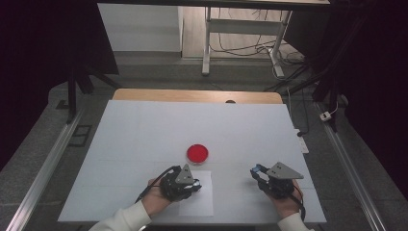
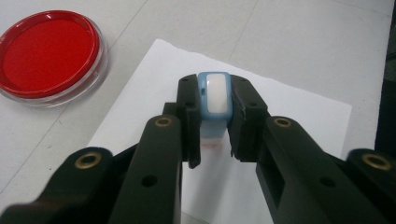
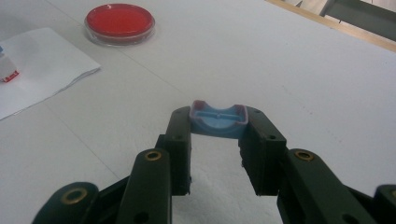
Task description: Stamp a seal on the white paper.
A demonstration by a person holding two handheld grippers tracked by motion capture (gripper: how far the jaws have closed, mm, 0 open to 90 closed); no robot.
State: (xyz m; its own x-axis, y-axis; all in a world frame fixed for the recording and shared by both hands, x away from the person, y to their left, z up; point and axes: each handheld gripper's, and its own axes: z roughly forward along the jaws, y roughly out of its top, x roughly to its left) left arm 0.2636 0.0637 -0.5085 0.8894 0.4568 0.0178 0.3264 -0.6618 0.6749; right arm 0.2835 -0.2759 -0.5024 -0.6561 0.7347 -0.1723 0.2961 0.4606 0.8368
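The left gripper [image 2: 214,122] is clamped on a small blue stamp [image 2: 214,93] with a white top, held upright between its jaws over a white paper sheet [image 2: 299,107]. A red ink pad [image 2: 46,53] in a clear round dish lies on the table [image 1: 144,130] ahead of and left of these jaws, just off the sheet. The right gripper [image 3: 218,140] is closed on a blue cap [image 3: 218,120], pinched at its jaw tips above the table, with the pad far ahead to its left.

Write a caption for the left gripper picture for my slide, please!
Left gripper clamps a blue-and-white stamp over white paper, with a red ink pad nearby.
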